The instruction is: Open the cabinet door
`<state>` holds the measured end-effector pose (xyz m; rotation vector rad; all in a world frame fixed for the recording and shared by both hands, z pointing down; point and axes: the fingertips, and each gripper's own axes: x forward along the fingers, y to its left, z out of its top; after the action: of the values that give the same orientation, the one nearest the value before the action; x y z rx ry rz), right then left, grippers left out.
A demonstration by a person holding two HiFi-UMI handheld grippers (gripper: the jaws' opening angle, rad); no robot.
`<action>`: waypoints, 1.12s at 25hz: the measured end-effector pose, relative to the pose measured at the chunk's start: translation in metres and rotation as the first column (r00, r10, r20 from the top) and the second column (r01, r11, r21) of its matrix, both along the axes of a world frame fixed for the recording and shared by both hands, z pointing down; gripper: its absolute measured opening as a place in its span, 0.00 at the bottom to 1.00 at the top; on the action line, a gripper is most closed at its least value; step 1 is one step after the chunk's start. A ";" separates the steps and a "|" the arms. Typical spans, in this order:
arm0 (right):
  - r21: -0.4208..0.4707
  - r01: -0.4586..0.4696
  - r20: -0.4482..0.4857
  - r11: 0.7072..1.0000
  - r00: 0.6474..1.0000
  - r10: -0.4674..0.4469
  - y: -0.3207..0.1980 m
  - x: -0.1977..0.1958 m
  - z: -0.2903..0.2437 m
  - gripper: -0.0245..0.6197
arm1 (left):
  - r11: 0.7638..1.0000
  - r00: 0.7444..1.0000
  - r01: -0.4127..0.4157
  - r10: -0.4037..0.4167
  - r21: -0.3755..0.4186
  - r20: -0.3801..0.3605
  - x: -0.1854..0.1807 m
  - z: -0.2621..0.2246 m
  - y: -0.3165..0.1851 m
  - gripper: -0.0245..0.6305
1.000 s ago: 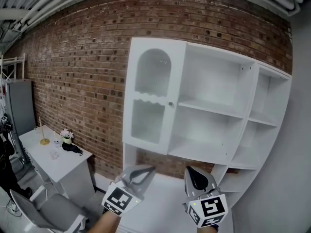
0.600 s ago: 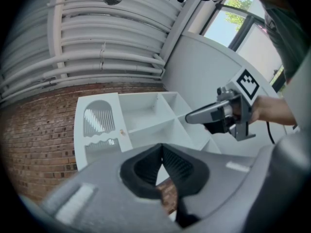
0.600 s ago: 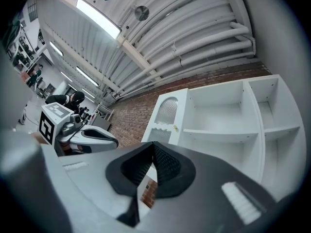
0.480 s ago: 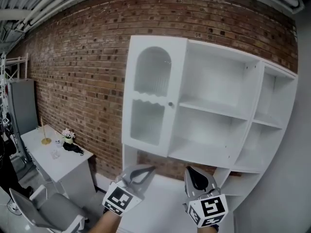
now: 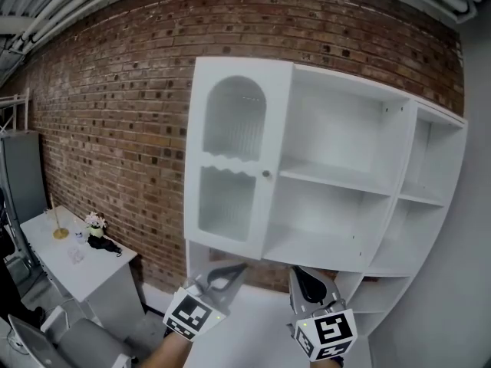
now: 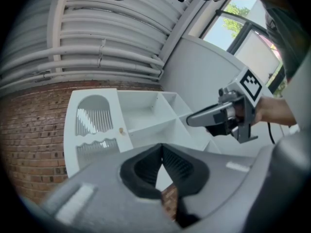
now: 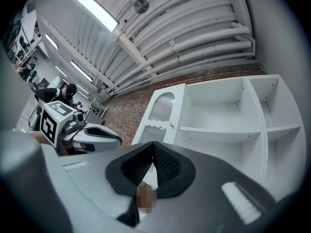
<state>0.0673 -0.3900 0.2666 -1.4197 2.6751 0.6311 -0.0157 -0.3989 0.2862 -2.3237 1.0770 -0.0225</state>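
With our left gripper (image 5: 230, 270) and right gripper (image 5: 304, 276) both pinched together on nothing, low and well short of the shut door (image 5: 230, 167) at the left of the cabinet (image 5: 399, 167), we risk glancing off its small knob (image 5: 266, 174) unless the tips part first.

Grey left gripper (image 5: 239, 267), grey right gripper (image 5: 298, 273), black-white marker cubes (image 5: 189, 315)

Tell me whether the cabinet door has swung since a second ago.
No. The cabinet door sits as before, its knob edge against the left upright of the open shelves; only the view shifted.
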 end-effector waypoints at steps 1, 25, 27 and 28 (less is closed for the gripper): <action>0.002 -0.006 0.001 1.000 1.000 0.006 -0.003 -0.002 -0.001 0.05 | 1.000 1.000 -0.006 0.006 0.002 0.000 -0.002 -0.001 -0.003 0.04; -0.006 -0.015 0.000 1.000 1.000 0.015 -0.067 0.010 -0.002 0.05 | 1.000 1.000 -0.005 0.005 0.000 -0.013 0.010 -0.003 -0.071 0.04; -0.004 0.002 -0.007 1.000 1.000 -0.002 -0.074 0.013 -0.003 0.05 | 1.000 1.000 0.013 -0.013 0.003 -0.019 0.013 -0.005 -0.079 0.04; -0.004 0.009 -0.008 1.000 1.000 -0.009 -0.077 0.015 -0.004 0.05 | 1.000 1.000 0.022 -0.022 0.004 -0.017 0.015 -0.005 -0.083 0.04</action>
<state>0.0824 -0.4673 0.2630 -1.4090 2.6888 0.6319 -0.0006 -0.4815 0.2811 -2.3121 1.1102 -0.0084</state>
